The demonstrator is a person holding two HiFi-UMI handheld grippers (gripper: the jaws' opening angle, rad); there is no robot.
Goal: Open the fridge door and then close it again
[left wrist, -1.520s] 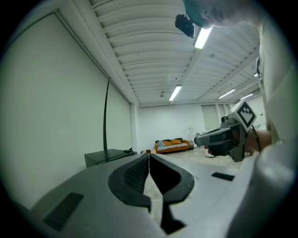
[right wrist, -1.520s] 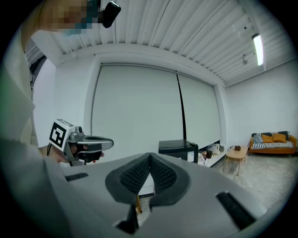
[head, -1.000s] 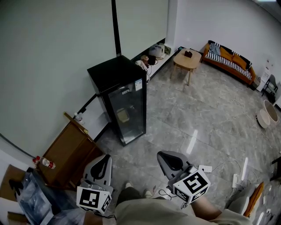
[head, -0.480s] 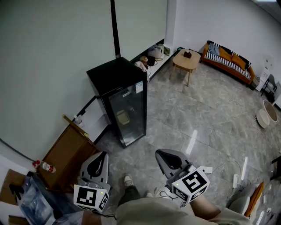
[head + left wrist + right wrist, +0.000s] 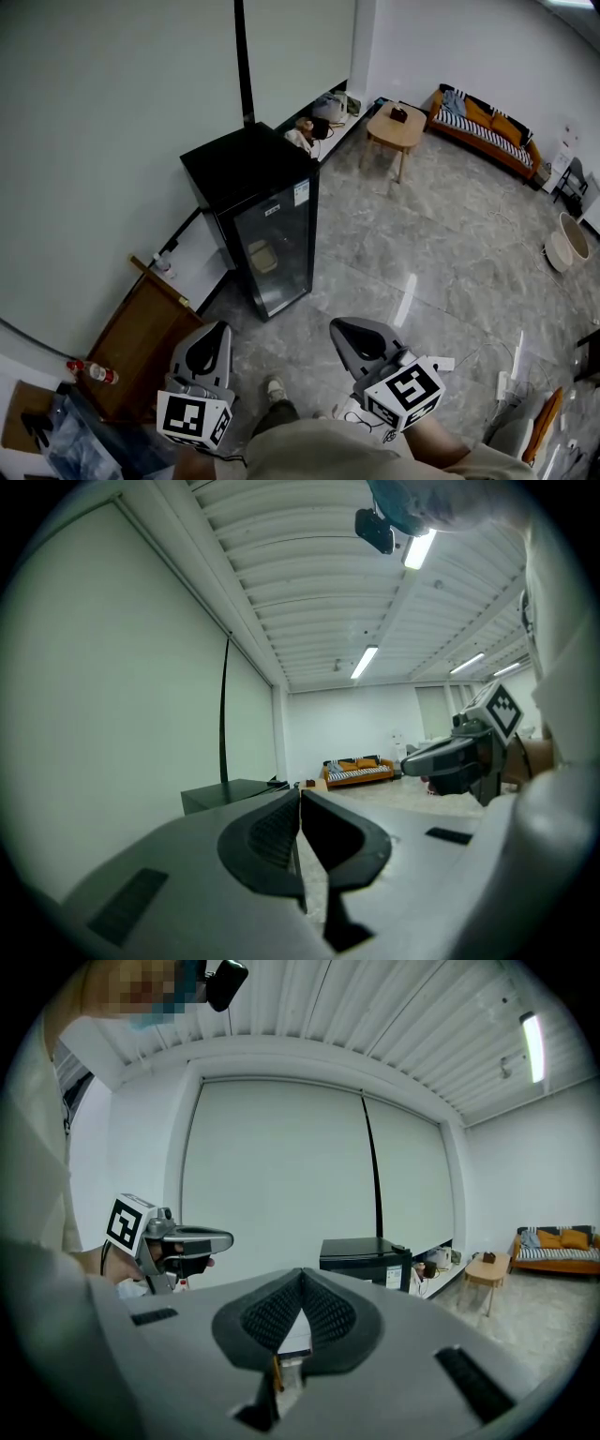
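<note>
**Closing in on the fridge, door not yet touched**

Head view: the black fridge (image 5: pixel 246 167) sat larger and lower in the picture than a second earlier, and the wooden cabinet (image 5: pixel 141 328) to its left had slid toward the bottom edge, so the person had walked closer. The left gripper (image 5: pixel 217 330) and right gripper (image 5: pixel 342 330) were held out in front, both well short of the glass door (image 5: pixel 277 246), which was closed. By my reading the task was only in its approach, with the opening pull yet to come. Behind the glass a pale, tan thing (image 5: pixel 259 253) rested on a shelf, but what it was could not be told. Far right, a round pale tub (image 5: pixel 565 246) stood on the floor, its inside not readable.

Left gripper view: its jaws were pressed together with nothing between them. The fridge top (image 5: pixel 225 793) showed just past them, and the right gripper (image 5: pixel 459 757) was off to the side.

Right gripper view: its jaws also met at the tips and held nothing. The fridge (image 5: pixel 367 1262) stood ahead, still apart.
</note>
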